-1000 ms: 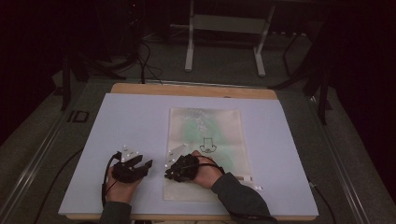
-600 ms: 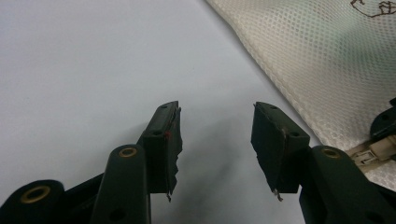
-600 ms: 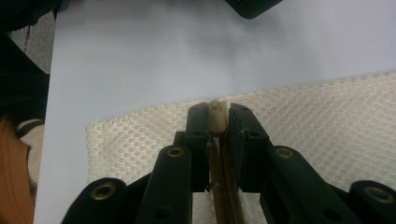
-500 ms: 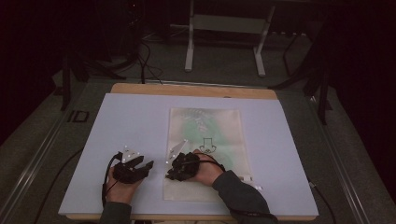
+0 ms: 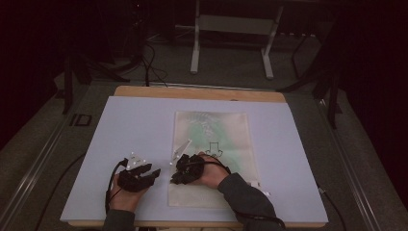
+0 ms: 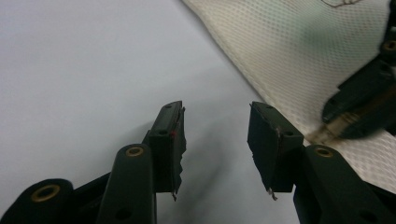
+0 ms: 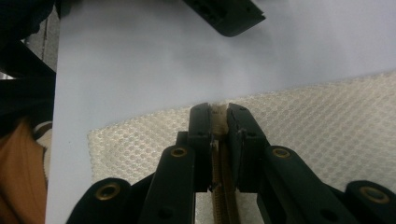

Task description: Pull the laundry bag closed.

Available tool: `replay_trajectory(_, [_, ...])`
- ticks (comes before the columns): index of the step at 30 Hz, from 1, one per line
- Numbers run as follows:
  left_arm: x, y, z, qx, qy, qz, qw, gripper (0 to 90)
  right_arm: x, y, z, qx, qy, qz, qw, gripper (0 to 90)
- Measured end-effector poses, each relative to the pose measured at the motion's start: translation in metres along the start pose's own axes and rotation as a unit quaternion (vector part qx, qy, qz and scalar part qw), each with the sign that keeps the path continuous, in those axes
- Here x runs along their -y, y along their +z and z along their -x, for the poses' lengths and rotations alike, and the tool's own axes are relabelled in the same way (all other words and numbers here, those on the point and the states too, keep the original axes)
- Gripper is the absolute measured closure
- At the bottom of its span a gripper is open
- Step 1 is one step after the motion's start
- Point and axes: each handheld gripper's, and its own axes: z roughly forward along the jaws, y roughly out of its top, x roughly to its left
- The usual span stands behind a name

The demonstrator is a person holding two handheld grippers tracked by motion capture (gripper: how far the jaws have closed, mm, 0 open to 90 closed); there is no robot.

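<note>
A cream mesh bag [image 5: 211,137] with a green tint and a small dark print lies flat on the pale lavender table cover [image 5: 130,125]. My right gripper [image 5: 175,178] sits at the bag's near left edge. In the right gripper view its jaws [image 7: 218,114] are shut on the tan zipper strip [image 7: 219,191] along the bag's [image 7: 327,121] edge. My left gripper [image 5: 152,172] rests on the cover just left of the bag. It stands open [image 6: 215,126] with nothing between its fingers, and the mesh bag [image 6: 289,51] and the right gripper [image 6: 359,109] lie to its right.
Small white scraps [image 5: 137,156] lie by the left hand and a white slip [image 5: 182,147] on the bag's left edge. A wooden board edge [image 5: 202,93] borders the far side. A metal stand [image 5: 231,38] and cables are on the floor beyond.
</note>
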Motion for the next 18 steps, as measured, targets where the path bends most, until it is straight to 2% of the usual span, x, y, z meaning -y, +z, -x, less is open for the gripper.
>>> replay_trajectory(2, [0.001, -0.001, 0.001, 0.006, 0.000, 0.000, 1.0000, 58.4, 0.000, 0.000, 0.000, 0.000, 0.001, -0.001, 1.0000, 80.9])
replay_trajectory(3, [0.003, -0.006, 0.004, 0.018, 0.001, 0.001, 0.9998, 60.0, 0.001, 0.001, 0.000, 0.001, -0.001, -0.004, 1.0000, 81.1])
replay_trajectory(6, [0.004, -0.010, 0.009, 0.027, 0.007, 0.007, 0.9996, 63.6, 0.002, 0.002, 0.001, -0.001, 0.001, -0.003, 1.0000, 81.1])
replay_trajectory(9, [0.004, -0.008, 0.014, 0.045, 0.025, -0.002, 0.9987, 67.3, 0.002, 0.002, 0.003, -0.003, 0.001, -0.003, 1.0000, 81.1])
replay_trajectory(10, [0.004, -0.008, 0.014, 0.045, 0.025, -0.002, 0.9987, 68.6, 0.003, 0.002, 0.003, -0.004, 0.001, -0.004, 1.0000, 81.1])
replay_trajectory(11, [0.005, -0.006, 0.016, 0.053, 0.033, -0.007, 0.9980, 71.1, 0.003, 0.003, 0.003, -0.004, 0.000, -0.005, 1.0000, 81.0])
replay_trajectory(12, [0.005, -0.006, 0.016, 0.053, 0.033, -0.007, 0.9980, 74.1, 0.003, 0.003, 0.003, -0.004, 0.000, -0.005, 1.0000, 81.0])
replay_trajectory(18, [0.005, -0.005, 0.022, 0.088, 0.051, -0.007, 0.9947, 88.2, 0.003, 0.003, 0.006, -0.008, 0.004, -0.007, 0.9999, 81.0])
